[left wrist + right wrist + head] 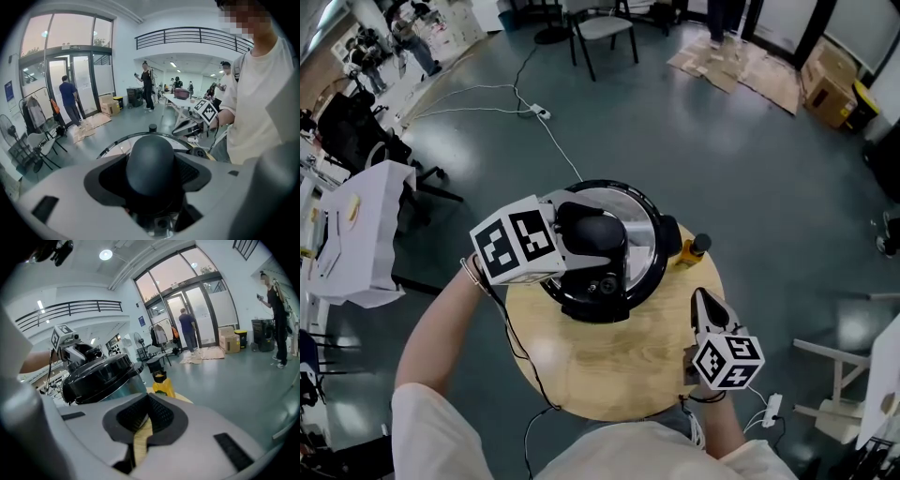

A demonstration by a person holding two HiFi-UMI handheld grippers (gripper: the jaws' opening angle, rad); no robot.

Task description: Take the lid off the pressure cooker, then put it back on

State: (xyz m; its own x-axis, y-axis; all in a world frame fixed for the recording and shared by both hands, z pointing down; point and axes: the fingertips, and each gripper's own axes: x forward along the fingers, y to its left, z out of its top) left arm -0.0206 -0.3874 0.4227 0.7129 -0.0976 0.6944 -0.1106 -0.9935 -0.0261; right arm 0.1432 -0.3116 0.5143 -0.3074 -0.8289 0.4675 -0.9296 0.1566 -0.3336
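The pressure cooker [649, 246] stands at the far side of a round wooden table [619, 370]. Its black lid [98, 373] sits on the steel body [125, 389]. My left gripper [598, 234] reaches over the lid from the left and is shut on the lid's black knob [151, 163], which fills the space between its dark pads. My right gripper [705, 306] hovers by the table's right edge, pointing toward the cooker and apart from it. Its pads [159, 416] meet with nothing between them.
A yellow bottle with a black cap [694, 248] stands on the table just right of the cooker. Cables [534, 112] run across the floor beyond. A chair [605, 28] and flattened cardboard [750, 66] lie farther off. A white table [356, 234] stands at the left. People stand in the background.
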